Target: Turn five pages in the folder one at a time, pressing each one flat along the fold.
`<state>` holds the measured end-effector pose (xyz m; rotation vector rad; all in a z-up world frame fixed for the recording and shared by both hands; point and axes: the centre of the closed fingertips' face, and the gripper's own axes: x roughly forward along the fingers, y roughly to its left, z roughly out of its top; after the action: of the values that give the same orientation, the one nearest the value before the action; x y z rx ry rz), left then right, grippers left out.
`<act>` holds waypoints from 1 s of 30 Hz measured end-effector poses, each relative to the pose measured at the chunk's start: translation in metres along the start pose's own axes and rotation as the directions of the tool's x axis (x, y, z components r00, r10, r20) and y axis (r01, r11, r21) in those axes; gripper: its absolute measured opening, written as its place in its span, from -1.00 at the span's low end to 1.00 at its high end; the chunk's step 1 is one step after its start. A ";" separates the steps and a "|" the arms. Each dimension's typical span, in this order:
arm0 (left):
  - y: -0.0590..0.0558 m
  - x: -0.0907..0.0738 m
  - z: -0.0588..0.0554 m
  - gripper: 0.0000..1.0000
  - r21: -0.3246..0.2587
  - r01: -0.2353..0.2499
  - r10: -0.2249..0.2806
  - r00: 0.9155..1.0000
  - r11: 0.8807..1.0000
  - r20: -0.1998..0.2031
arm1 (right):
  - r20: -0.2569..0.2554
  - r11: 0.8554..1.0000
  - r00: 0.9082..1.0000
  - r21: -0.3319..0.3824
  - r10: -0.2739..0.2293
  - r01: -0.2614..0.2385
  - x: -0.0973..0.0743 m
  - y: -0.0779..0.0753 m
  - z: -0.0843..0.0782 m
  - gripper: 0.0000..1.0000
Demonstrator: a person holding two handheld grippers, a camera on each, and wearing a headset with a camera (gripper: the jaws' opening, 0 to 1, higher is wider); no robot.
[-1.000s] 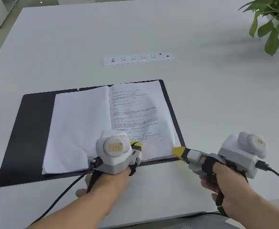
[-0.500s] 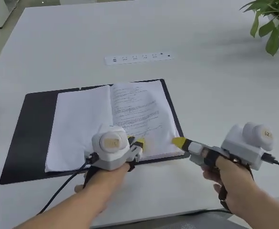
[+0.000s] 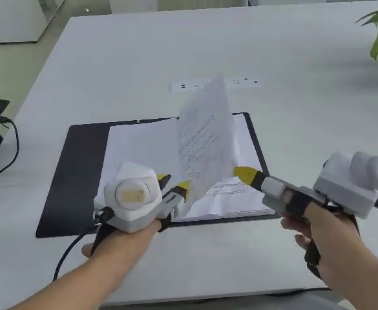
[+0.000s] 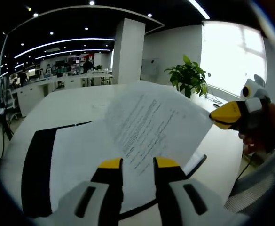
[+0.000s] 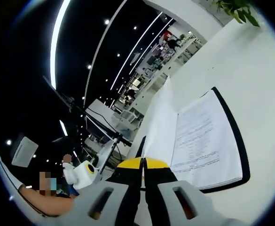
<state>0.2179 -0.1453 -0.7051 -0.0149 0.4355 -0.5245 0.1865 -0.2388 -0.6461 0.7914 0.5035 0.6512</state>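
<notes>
Page (image 3: 205, 143) stands lifted, pinched by right gripper (image 3: 243, 173) (jaws closed).

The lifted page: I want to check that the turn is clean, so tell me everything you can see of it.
The lifted page is a thin white paper sheet with printed black text. It stands nearly upright and slightly curved, rising from the fold of the open black folder. The yellow-tipped right tongs are shut on its outer edge near the bottom corner. The left tongs stand open by its lower edge; whether they touch it cannot be told.
</notes>
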 end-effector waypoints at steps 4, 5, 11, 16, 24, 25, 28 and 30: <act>0.020 -0.019 0.001 -0.51 0.005 -0.036 0.036 0.999 0.999 0.015 | -0.032 0.997 0.999 -0.073 0.025 -0.027 0.018 0.019 -0.008 -1.00; 0.025 -0.024 0.001 -0.51 0.003 -0.045 0.045 0.999 0.999 0.014 | -0.040 0.996 0.999 -0.082 0.027 -0.030 0.023 0.022 -0.010 -1.00; 0.055 -0.052 -0.003 -0.51 0.009 -0.096 0.096 0.995 0.995 0.024 | -0.084 0.978 0.996 -0.203 0.028 -0.045 0.052 0.040 -0.024 -1.00; 0.080 -0.073 -0.007 -0.51 0.011 -0.145 0.145 0.989 0.989 0.025 | -0.142 0.957 0.989 -0.280 0.038 -0.077 0.078 0.056 -0.042 -1.00; 0.111 -0.095 -0.019 -0.51 -0.007 -0.205 0.205 0.979 0.979 0.009 | -0.258 0.939 0.965 -0.316 0.051 -0.134 0.118 0.070 -0.084 -1.00; 0.112 -0.097 -0.020 -0.52 -0.007 -0.209 0.209 0.978 0.978 0.008 | -0.264 0.937 0.963 -0.322 0.048 -0.135 0.121 0.069 -0.087 -1.00; 0.118 -0.101 -0.023 -0.51 -0.019 -0.221 0.221 0.975 0.975 -0.003 | -0.299 0.939 0.953 -0.313 0.044 -0.142 0.133 0.062 -0.097 -1.00; 0.120 -0.101 -0.023 -0.51 -0.025 -0.224 0.224 0.975 0.974 -0.008 | -0.322 0.939 0.946 -0.312 0.036 -0.142 0.139 0.059 -0.105 -0.99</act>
<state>0.1877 0.0105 -0.7009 0.0110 0.4424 -0.2970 0.1971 -0.0601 -0.6877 0.3925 0.6271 0.9279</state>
